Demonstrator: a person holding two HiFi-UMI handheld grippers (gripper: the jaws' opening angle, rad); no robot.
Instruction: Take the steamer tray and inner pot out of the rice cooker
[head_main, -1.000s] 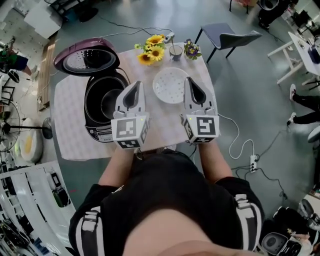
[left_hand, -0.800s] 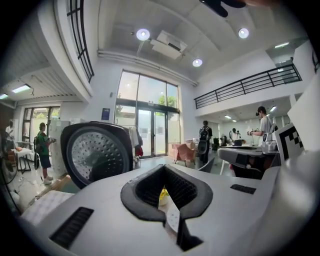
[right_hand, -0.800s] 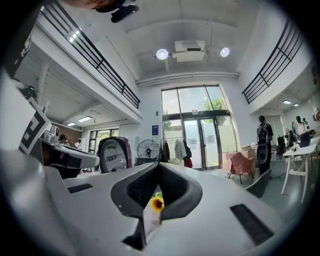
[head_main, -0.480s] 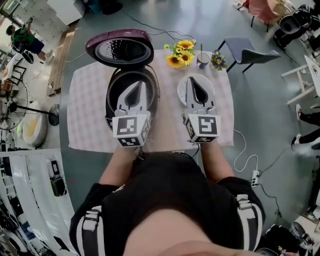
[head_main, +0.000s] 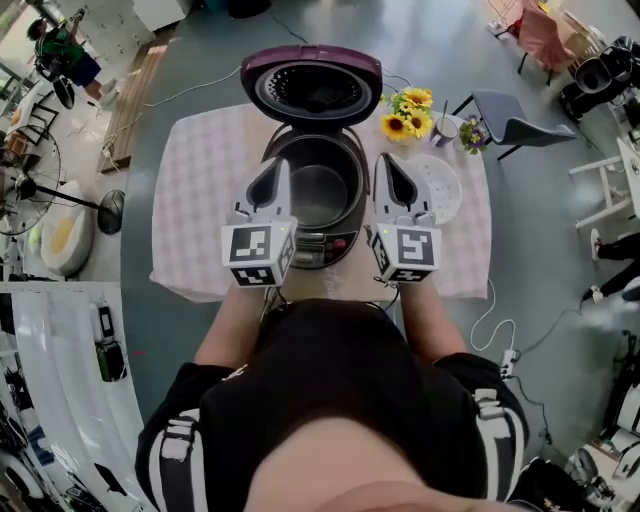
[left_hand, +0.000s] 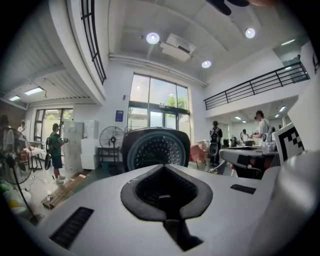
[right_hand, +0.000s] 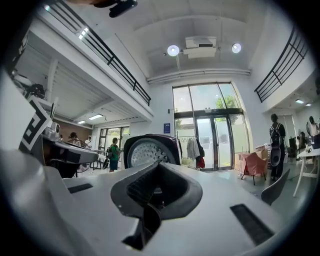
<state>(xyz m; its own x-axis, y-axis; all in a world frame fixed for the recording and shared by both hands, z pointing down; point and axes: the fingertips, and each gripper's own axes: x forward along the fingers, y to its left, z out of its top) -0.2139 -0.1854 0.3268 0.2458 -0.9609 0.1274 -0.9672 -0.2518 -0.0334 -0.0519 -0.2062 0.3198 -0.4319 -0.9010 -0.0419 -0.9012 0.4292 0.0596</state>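
The rice cooker (head_main: 325, 240) stands mid-table with its purple lid (head_main: 312, 88) swung up at the back. Its metal inner pot (head_main: 320, 192) sits inside the body. The white perforated steamer tray (head_main: 440, 188) lies on the cloth to the cooker's right, partly hidden by my right gripper. My left gripper (head_main: 277, 165) hovers over the cooker's left rim and my right gripper (head_main: 386, 162) over its right rim, both shut and empty. The lid's underside (left_hand: 156, 150) shows beyond the left gripper (left_hand: 166, 192), and the lid (right_hand: 150, 150) shows again beyond the right gripper (right_hand: 154, 195).
A checked cloth covers the table (head_main: 200, 200). Yellow flowers (head_main: 405, 112), a cup (head_main: 446, 130) and a small plant (head_main: 472, 135) stand at the back right. A chair (head_main: 510, 105) is behind the table and a fan (head_main: 60, 200) stands on the floor at left.
Both grippers have moved left across the table, from around the steamer tray to either side of the rice cooker. They have stayed shut.
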